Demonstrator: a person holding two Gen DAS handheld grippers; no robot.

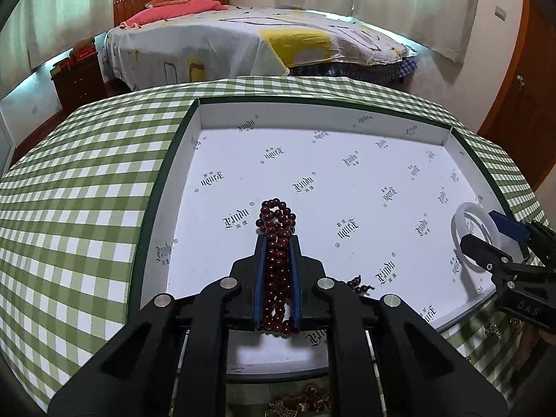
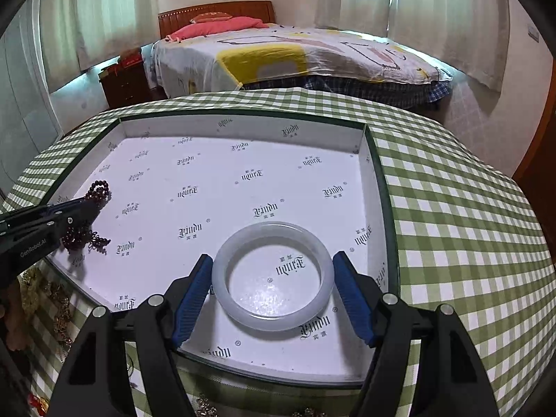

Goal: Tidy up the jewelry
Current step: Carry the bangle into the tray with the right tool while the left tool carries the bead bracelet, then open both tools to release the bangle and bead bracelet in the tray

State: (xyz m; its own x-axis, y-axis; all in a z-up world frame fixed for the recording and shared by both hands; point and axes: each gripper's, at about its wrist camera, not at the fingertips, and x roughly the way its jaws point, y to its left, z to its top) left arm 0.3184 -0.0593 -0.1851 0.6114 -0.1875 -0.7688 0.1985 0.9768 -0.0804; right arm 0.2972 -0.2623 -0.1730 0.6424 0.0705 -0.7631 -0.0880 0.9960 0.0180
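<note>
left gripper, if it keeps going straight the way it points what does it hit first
Probably the white printed floor of the box: the left gripper, shut on the dark red bead strand, angles down into it, with nothing else ahead. Depth is unclear.

Soft window daylight, fisheye-warped edges

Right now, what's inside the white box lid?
Inside the box lid: dark red bead strand clamped in the left gripper, and a white bangle between the right gripper pads. The grippers hide the floor beneath.
</note>
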